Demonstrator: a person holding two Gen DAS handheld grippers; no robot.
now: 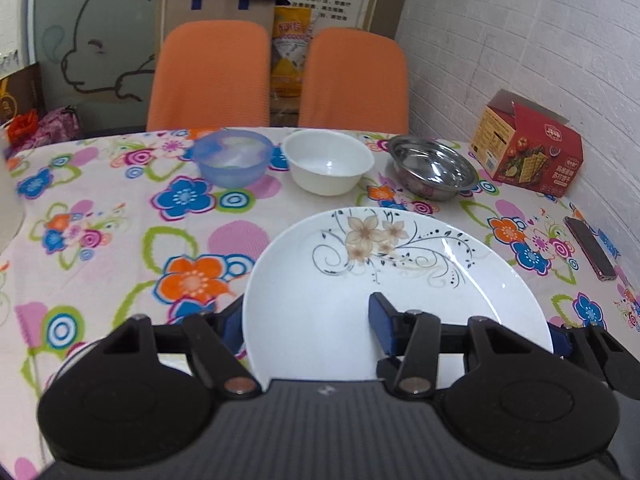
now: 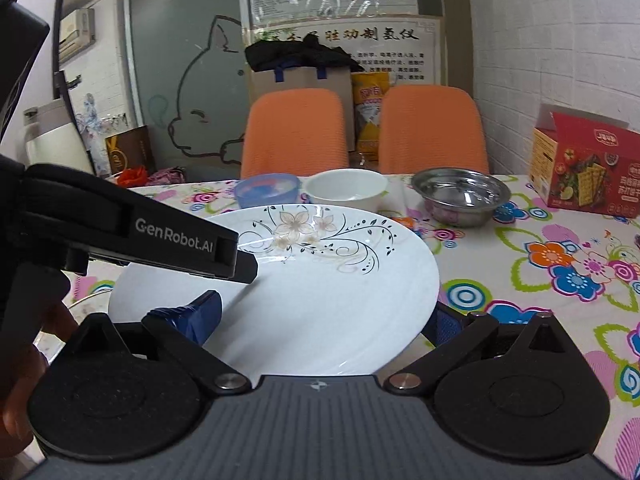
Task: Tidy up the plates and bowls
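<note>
Jaws first: the left gripper (image 1: 306,326) has one blue pad under the near-left rim of the flowered plate (image 1: 384,280) and the other on its upper face, so it reads as clenched on the plate, which is held above the bench (image 1: 120,216). The right gripper (image 2: 320,320) sits with its left pad over the plate's face and its right pad tucked behind the far-right rim; whether it is actually squeezing cannot be told.

Handling call: glazed ceramic, stiff, slick, fairly heavy and breakable, so the rim is the place to pinch, pads flat, no twisting.

Beyond the jaws, left to right, stand the blue bowl (image 1: 234,158), white bowl (image 1: 328,166) and steel bowl (image 1: 434,168), each apart from the next.

The left wrist view alone shows a phone (image 1: 590,248) off to the right. The right wrist view alone shows the left gripper's branded body and the person's fingers (image 2: 24,360) on its handle.
</note>
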